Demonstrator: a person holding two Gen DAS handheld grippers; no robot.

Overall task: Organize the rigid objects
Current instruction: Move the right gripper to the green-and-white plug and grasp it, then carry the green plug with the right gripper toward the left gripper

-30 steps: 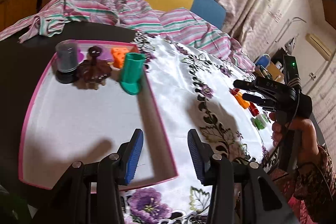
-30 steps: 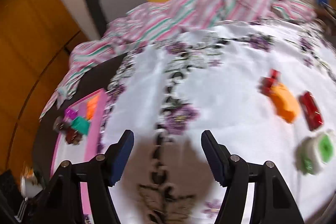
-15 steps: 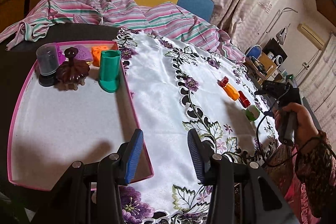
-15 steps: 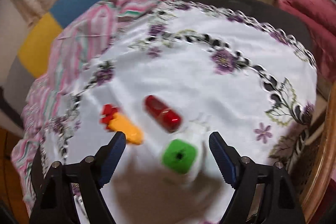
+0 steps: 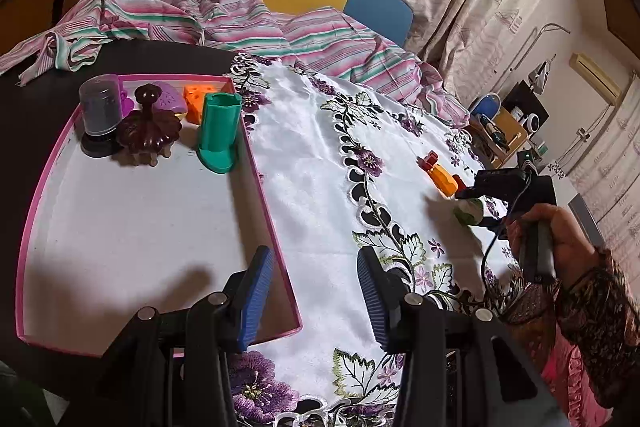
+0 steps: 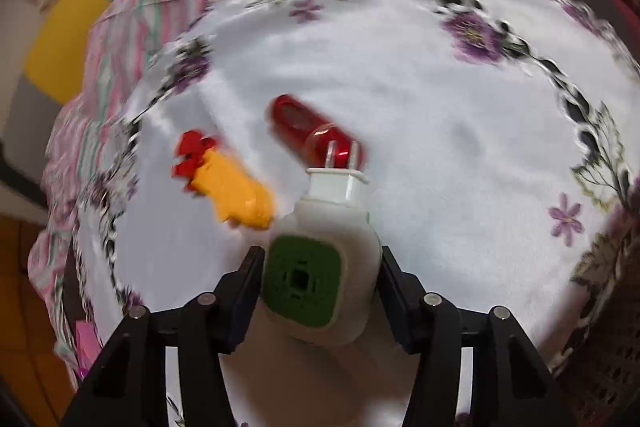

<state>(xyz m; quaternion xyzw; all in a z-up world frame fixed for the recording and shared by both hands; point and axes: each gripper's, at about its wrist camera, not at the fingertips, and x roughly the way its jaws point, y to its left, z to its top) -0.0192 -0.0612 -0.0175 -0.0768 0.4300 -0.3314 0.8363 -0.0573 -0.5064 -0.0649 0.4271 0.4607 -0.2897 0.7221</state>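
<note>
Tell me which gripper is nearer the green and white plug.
Right. The right gripper has its jaws around the plug; the left gripper sits far off by the tray.

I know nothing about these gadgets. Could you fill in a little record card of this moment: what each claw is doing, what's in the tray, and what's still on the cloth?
Right gripper: jaws closed against the sides of the white plug-in device with a green face.
Left gripper: open, empty, above the pink-rimmed tray edge.
In tray: teal cup, dark maroon piece, grey cylinder, orange block.
Still on cloth: orange toy, red capsule-shaped item.
</note>
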